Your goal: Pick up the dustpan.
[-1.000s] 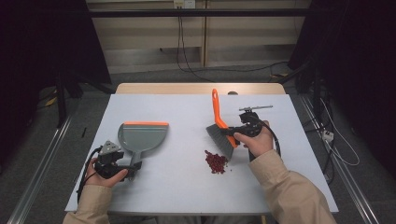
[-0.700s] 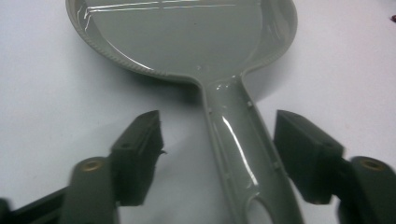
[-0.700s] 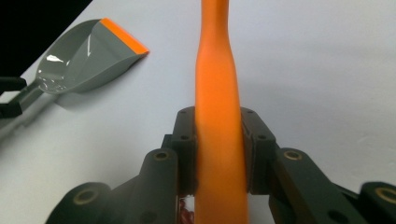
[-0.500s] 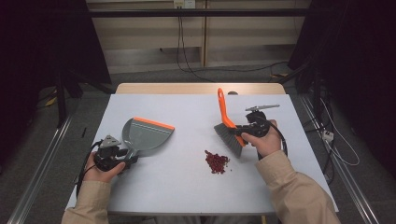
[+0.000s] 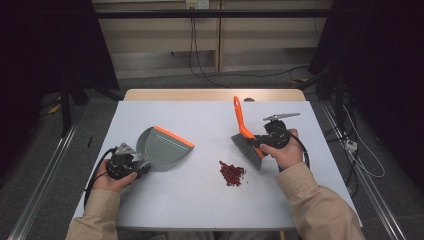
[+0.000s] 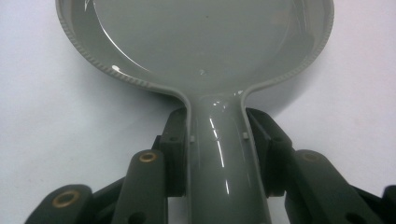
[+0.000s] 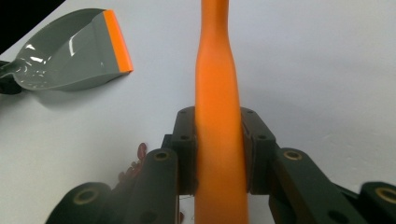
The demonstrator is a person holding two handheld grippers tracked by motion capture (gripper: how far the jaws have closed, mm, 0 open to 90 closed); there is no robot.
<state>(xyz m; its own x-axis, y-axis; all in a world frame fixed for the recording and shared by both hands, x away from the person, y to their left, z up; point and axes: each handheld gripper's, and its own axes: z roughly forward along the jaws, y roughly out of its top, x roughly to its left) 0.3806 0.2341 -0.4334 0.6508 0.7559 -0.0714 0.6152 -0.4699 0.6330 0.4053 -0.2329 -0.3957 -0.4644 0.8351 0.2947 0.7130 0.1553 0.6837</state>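
Right gripper [image 5: 260, 142] is clamped tight on the orange brush [image 5: 243, 131] handle, long axis running away from the person, bristles near the red crumbs [image 5: 232, 173]. Left gripper [image 5: 136, 164] pinches the grey dustpan [image 5: 162, 146] by its handle, orange lip angled right toward the crumbs, flat on the surface [image 5: 200, 205].

On the table [image 5: 200, 200], the crumbs [image 5: 232, 173] lie between dustpan [image 5: 162, 146] at left and brush [image 5: 245, 137] at right.

Lab: bare table [image 5: 200, 115], floor cables [image 5: 210, 75], dark curtains [image 5: 45, 55].
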